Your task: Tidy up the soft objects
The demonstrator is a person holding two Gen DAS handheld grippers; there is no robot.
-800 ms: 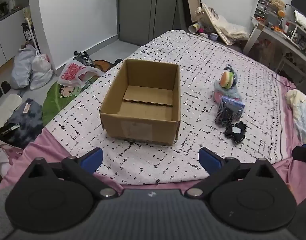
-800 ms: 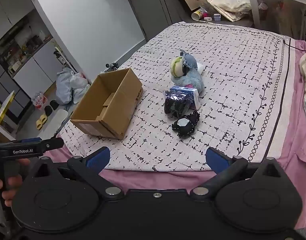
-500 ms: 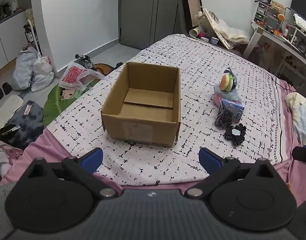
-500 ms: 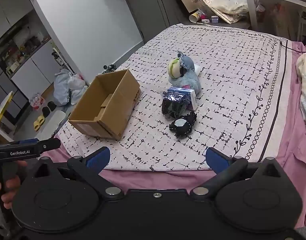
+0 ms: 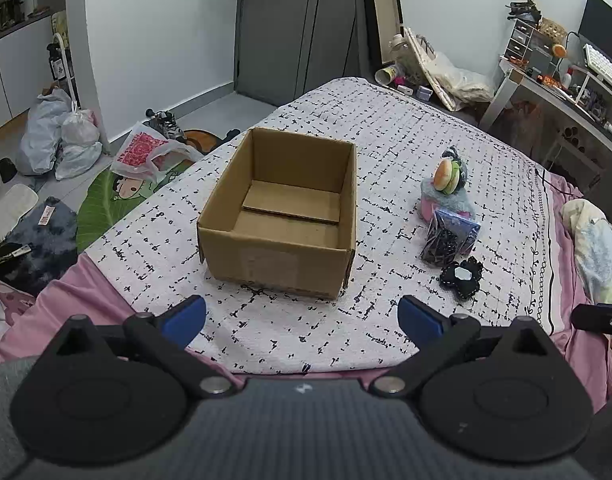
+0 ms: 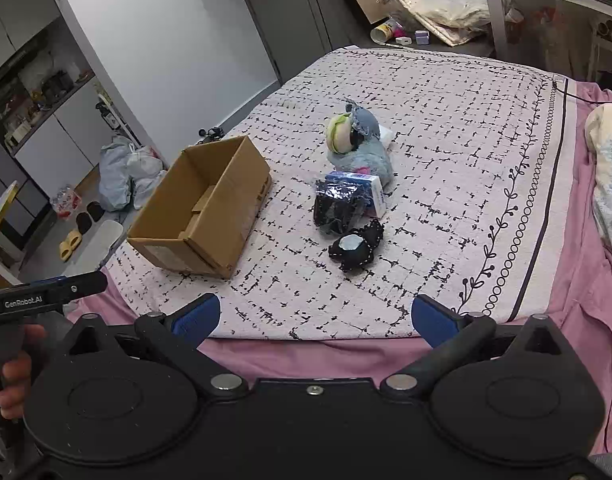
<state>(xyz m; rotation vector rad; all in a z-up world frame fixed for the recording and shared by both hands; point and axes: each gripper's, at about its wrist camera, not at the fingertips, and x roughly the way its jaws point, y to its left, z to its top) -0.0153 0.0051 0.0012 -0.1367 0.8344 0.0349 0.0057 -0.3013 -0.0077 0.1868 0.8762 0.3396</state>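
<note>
An open, empty cardboard box (image 5: 280,216) (image 6: 204,210) sits on the patterned bedspread. To its right lies a cluster of soft things: a blue plush with a burger toy (image 5: 446,192) (image 6: 356,144), a dark shiny packet beside a small box (image 5: 446,238) (image 6: 340,206), and a black frilly item with a white centre (image 5: 462,274) (image 6: 356,246). My left gripper (image 5: 302,318) is open and empty, short of the box. My right gripper (image 6: 316,316) is open and empty at the bed's near edge, short of the black item.
The bedspread (image 5: 386,152) lies over a pink sheet (image 6: 566,280). Bags and shoes clutter the floor on the left (image 5: 62,136). A desk (image 5: 558,92) stands at the back right. A pale bundle (image 5: 598,240) lies at the bed's right edge.
Both views have pulled back and risen slightly, so the box and soft items look a little farther off. Nothing on the bed has moved. Both grippers stay open.
</note>
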